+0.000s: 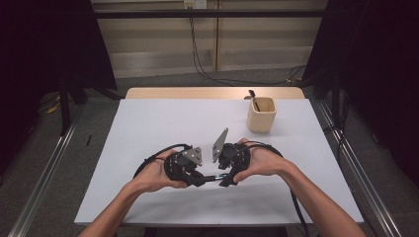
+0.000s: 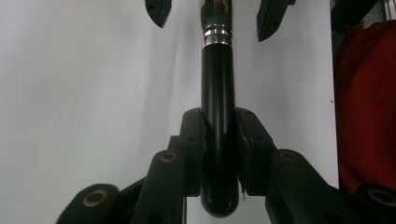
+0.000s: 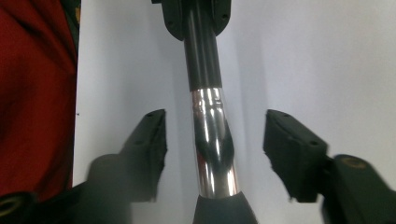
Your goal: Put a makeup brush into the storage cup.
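A utensil with a black handle (image 2: 217, 93) and a chrome neck (image 3: 212, 140) lies level between the two grippers, just above the white table (image 1: 163, 123), near its front middle. My left gripper (image 2: 218, 128) is shut on the handle's rounded end. Facing it, my right gripper (image 3: 217, 140) stands open with one jaw on either side of the chrome neck and a gap on both sides. In the high view the left gripper (image 1: 200, 177) and right gripper (image 1: 225, 177) meet tip to tip, with the utensil (image 1: 212, 177) bridging them.
A beige cup (image 1: 261, 114) stands at the back right of the table with a dark utensil (image 1: 253, 96) sticking out of it. Red clothing (image 2: 364, 102) shows beyond the table's near edge. Black cables (image 1: 153, 158) loop beside both hands.
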A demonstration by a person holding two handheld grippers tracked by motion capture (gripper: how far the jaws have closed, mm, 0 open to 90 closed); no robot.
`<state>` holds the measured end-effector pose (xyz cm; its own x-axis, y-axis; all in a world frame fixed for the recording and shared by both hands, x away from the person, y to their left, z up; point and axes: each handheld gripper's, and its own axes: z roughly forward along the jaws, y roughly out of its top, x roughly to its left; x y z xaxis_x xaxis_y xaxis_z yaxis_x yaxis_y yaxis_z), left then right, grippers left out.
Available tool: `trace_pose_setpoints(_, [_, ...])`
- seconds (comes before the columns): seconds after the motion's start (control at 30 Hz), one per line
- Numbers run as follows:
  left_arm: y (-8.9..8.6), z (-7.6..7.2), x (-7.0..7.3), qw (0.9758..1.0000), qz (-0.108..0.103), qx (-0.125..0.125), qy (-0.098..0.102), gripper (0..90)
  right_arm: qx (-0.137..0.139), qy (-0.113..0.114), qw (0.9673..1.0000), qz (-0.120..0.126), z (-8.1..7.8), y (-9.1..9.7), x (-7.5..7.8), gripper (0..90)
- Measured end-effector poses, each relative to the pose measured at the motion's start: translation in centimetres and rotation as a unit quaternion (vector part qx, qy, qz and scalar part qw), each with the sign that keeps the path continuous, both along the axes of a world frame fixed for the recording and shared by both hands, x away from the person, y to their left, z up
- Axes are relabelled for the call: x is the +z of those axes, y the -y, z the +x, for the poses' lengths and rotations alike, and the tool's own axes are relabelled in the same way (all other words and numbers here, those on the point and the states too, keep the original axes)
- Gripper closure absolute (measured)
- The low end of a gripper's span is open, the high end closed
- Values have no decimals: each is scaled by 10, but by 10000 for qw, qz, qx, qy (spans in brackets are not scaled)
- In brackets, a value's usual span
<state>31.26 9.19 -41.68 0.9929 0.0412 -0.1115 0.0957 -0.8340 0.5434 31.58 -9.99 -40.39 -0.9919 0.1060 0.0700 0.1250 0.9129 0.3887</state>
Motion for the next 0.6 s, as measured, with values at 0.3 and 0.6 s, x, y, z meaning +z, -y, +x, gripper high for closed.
trace_pose_setpoints(0.3, [-10,0,2,9999,-35,129,-30,746,-339,22,9986,408,2,14,4,162])
trace_pose_setpoints(0.6, [-26,0,2,9991,-234,337,-59,746,-714,87,9940,821,3,35,6,51])
